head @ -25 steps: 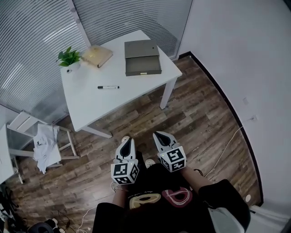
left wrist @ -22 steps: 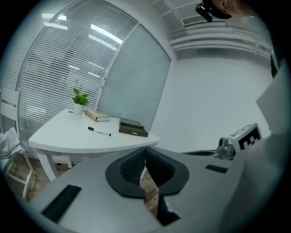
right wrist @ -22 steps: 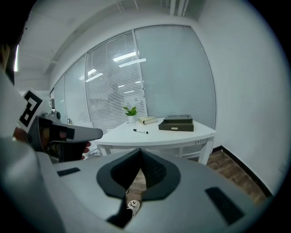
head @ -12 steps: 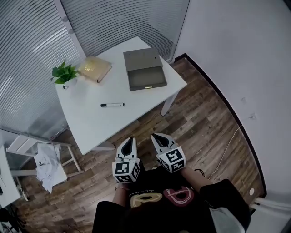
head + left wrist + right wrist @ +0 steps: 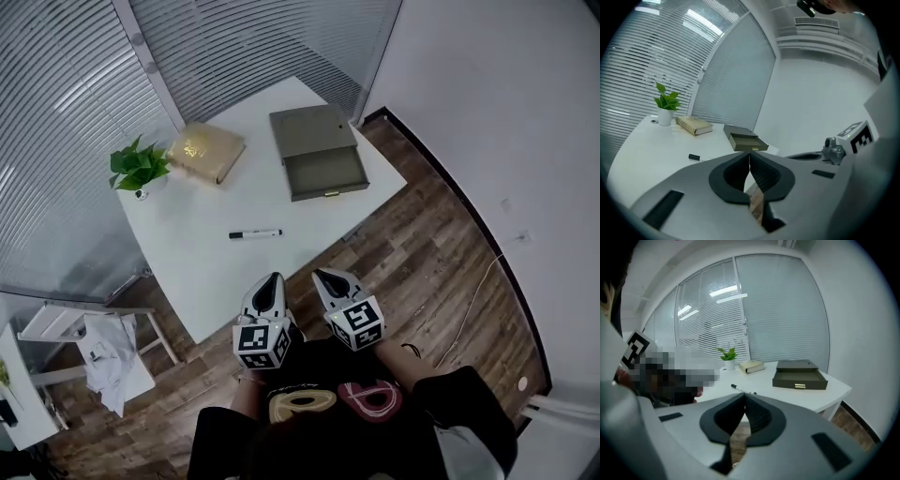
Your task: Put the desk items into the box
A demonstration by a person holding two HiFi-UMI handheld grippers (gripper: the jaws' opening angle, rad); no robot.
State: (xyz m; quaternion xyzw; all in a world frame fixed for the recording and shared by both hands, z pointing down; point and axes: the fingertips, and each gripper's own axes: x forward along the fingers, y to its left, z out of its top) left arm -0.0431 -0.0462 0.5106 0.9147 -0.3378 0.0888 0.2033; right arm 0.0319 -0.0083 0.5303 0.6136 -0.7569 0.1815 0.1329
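The left gripper [image 5: 272, 281] and right gripper [image 5: 322, 276] are both closed on nothing, short of the table [image 5: 197, 272] where marker [image 5: 255, 233] and book [image 5: 205, 151] lie near the open box [image 5: 320, 156], so reaching in unopened could knock the round marker off the edge.

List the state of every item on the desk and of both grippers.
Box: drawer pulled out, looks empty.
Marker: lying flat, untouched.
Book: closed, lying flat.
Plant: upright.
Left gripper: shut, empty.
Right gripper: shut, empty.
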